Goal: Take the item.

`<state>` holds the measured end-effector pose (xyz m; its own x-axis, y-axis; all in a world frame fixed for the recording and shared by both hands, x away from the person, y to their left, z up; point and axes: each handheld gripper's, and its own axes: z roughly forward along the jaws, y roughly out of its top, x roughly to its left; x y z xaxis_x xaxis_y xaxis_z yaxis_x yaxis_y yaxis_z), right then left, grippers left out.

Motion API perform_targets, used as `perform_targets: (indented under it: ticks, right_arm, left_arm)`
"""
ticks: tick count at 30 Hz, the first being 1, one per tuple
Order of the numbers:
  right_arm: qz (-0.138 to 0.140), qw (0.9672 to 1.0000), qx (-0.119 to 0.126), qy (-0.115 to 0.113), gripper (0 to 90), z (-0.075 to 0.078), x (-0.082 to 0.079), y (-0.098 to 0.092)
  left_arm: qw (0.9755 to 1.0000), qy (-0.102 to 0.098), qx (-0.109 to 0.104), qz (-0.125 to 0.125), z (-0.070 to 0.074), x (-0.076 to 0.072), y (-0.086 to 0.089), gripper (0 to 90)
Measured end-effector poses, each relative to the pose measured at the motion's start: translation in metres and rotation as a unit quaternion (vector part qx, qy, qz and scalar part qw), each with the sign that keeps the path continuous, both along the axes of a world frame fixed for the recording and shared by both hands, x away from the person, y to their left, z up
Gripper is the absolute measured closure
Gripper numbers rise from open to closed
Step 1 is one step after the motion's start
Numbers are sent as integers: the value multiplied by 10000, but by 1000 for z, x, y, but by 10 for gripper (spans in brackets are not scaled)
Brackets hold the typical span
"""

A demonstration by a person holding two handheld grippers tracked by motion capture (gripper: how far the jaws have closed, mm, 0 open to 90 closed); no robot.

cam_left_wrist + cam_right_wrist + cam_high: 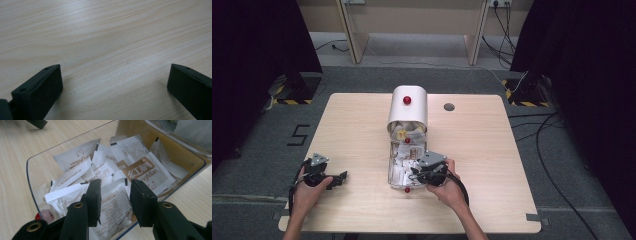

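Right gripper view: right tongs (113, 195) straddle a white sachet (113, 207) in the clear tray (31, 185), not visibly pinching. Left tongs (113, 90) spread above bare surface (105, 37).

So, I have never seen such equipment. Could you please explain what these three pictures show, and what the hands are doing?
A person sits at a wooden table and holds a hand tool in each hand. Each tool is a gripper with two black jaws.

The high view looks down from above. The other two pictures come from small cameras mounted on the grippers, looking along the jaws.

On the table stands a white box with a red knob. Its clear tray lies open in front, full of white paper packets.

The right gripper reaches into the tray. Its jaws are partly closed around a packet, but I cannot tell if they press it yet. The left gripper rests over bare table, wide open, holding nothing.
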<state>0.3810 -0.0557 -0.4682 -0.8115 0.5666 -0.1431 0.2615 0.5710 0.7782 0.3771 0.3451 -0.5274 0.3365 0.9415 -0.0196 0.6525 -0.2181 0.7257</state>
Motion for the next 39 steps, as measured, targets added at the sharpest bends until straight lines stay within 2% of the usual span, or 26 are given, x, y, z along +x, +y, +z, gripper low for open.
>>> perform_targets:
  ticks: [11, 18, 21, 26, 32, 39]
  right_arm:
    - [-27, 10000, -12, 18, 636, -2, 0, 1]
    - [-30, 10000, -16, 42, 692, -2, 0, 0]
    - [-32, 9999, 61, 75, 770, -1, -2, 0]
    - [-63, 9999, 79, -14, 853, 0, -4, 1]
    - [-30, 9997, 212, -147, 885, 6, -7, 2]
    - [-16, 9991, 373, -183, 893, 11, -9, 0]
  left_arm:
    - [10000, 2, -2, -1, 0, 0, 0, 0]
    - [10000, 2, -1, -3, 0, 0, 0, 0]
    - [10000, 3, -2, -3, 0, 0, 0, 0]
    - [10000, 0, 0, 0, 0, 0, 0, 0]
    - [10000, 2, -3, -1, 0, 0, 0, 0]
    - [10000, 2, -2, -1, 0, 0, 0, 0]
